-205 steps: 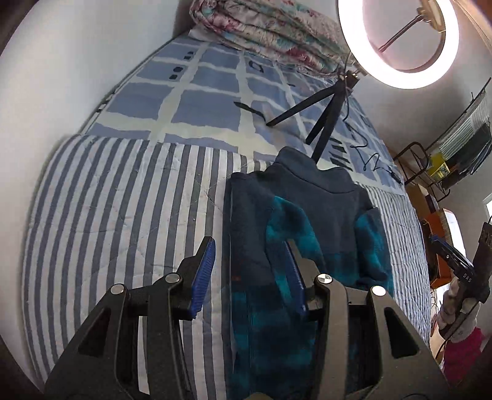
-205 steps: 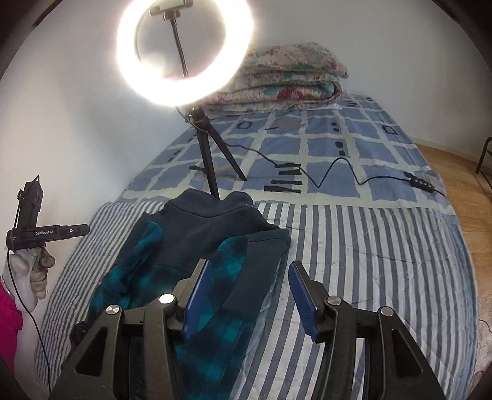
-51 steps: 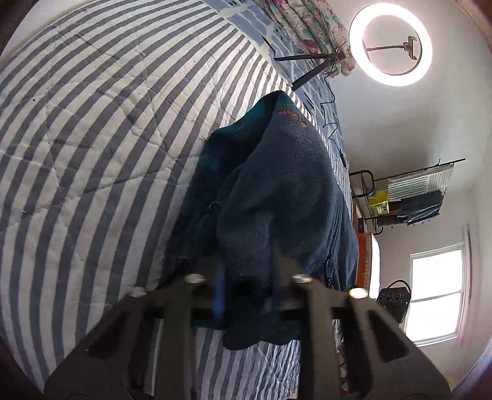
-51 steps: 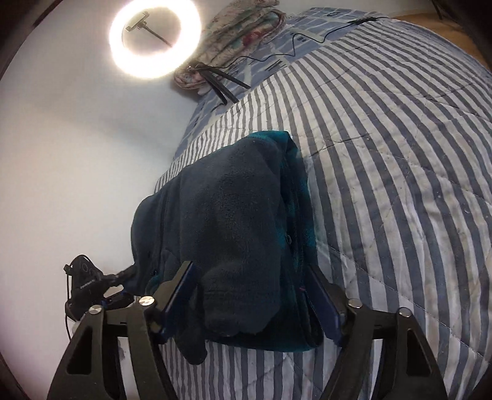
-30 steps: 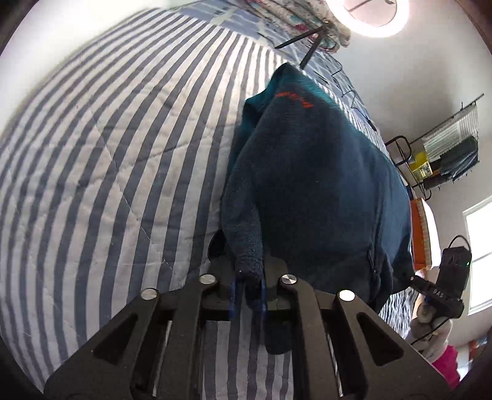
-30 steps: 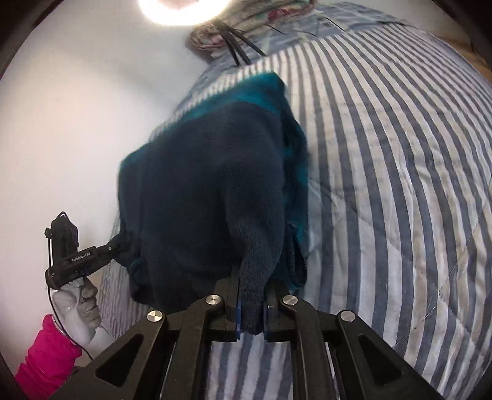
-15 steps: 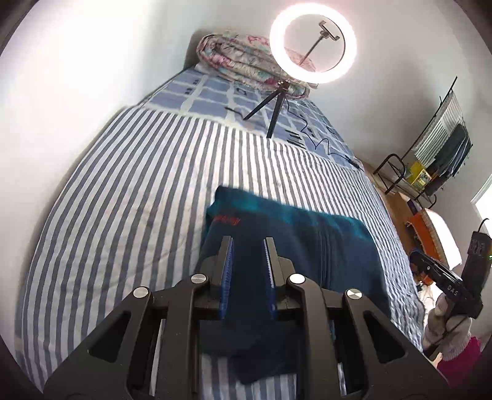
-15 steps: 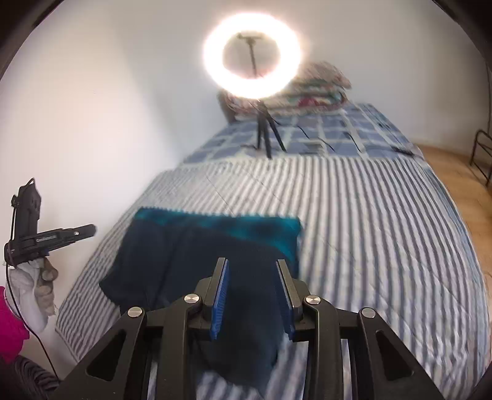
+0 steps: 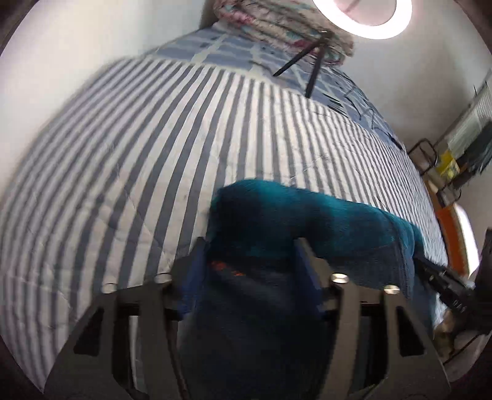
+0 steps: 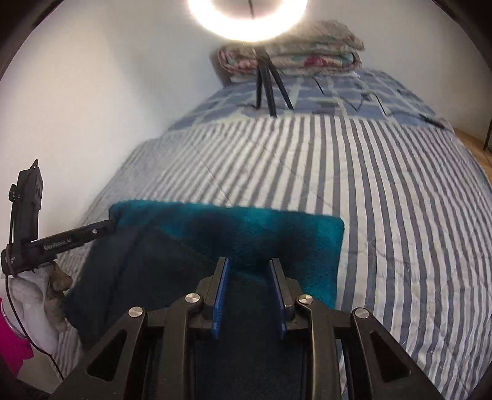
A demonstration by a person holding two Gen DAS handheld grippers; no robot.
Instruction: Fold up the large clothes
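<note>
Striped quilt (image 10: 384, 190) w/ folded fleece (image 10: 246, 234); ring light (image 10: 247, 18) behind. Left gripper (image 9: 250, 261) just spread, right gripper (image 10: 249, 277) narrowing, pinching nothing.

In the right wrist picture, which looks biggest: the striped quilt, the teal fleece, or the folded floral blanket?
1. Striped quilt.
2. Teal fleece.
3. Folded floral blanket, though it lies farthest from the camera, so it may be larger than it looks.

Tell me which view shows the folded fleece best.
The right wrist view: the fleece lies sharp, its far teal edge and both far corners visible on the striped quilt. The left wrist view shows it blurred and partly behind the fingers.
</note>
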